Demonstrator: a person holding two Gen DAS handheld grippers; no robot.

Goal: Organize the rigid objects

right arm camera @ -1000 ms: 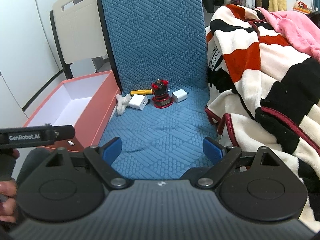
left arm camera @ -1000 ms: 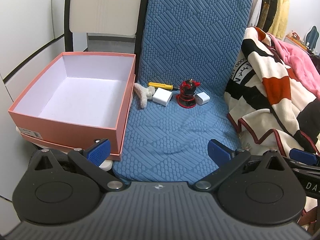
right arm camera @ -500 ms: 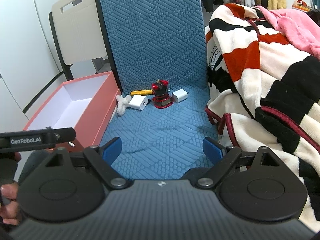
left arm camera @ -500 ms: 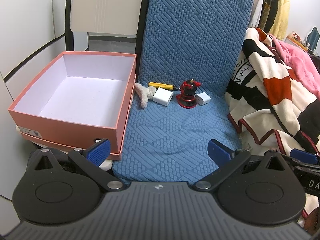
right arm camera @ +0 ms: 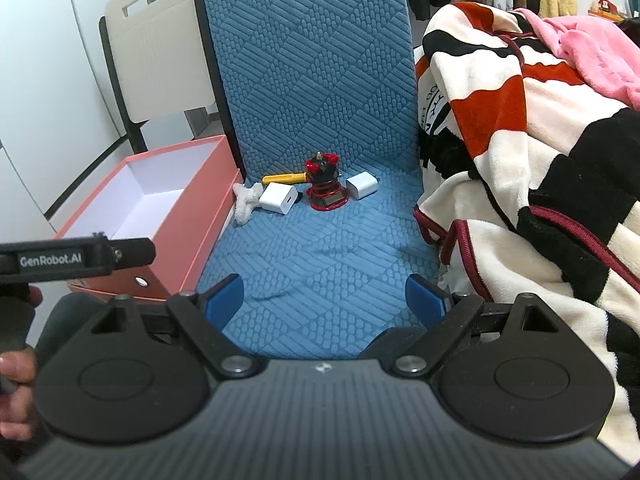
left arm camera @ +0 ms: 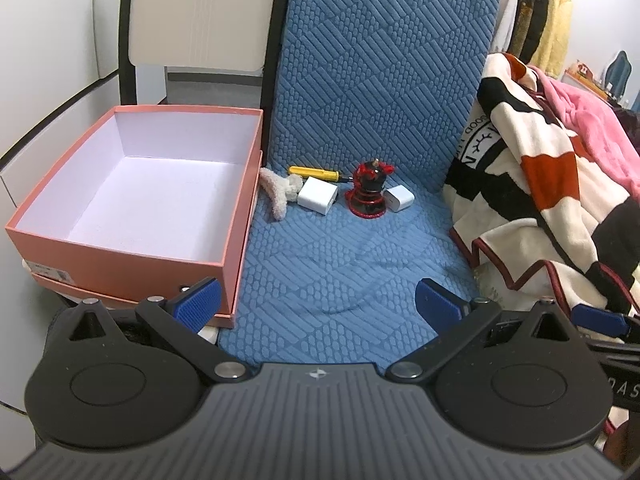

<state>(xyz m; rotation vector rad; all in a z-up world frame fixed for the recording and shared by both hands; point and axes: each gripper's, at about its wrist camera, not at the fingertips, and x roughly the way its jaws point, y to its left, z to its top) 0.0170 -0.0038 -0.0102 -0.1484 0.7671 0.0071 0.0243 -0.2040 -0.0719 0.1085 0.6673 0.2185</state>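
Left gripper (left arm camera: 318, 302) wide, empty | right gripper (right arm camera: 324, 294) wide, empty | quilted blue cushion (left arm camera: 340, 256): two white rounded-cube chargers (left arm camera: 318, 199) (left arm camera: 399, 198), red-black knurled mount (left arm camera: 370, 195) between, yellow screwdriver (left arm camera: 314, 173) behind, fuzzy white plush (left arm camera: 279, 194) | rectangular pink cardboard box (left arm camera: 120, 264) beside cushion, open.

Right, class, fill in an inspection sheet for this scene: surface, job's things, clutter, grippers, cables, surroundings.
Surface: blue quilted cushion, slightly wrinkled.
Job's things: yellow screwdriver, two white chargers and red-black mount clustered at the cushion's back; pink box to their left, nothing inside.
Clutter: white plush scrap between box and chargers.
Grippers: left gripper and right gripper both open, holding nothing, short of the things.
Cables: nothing seen.
Surroundings: striped blanket on the right, white chair behind the box, hanging clothes.
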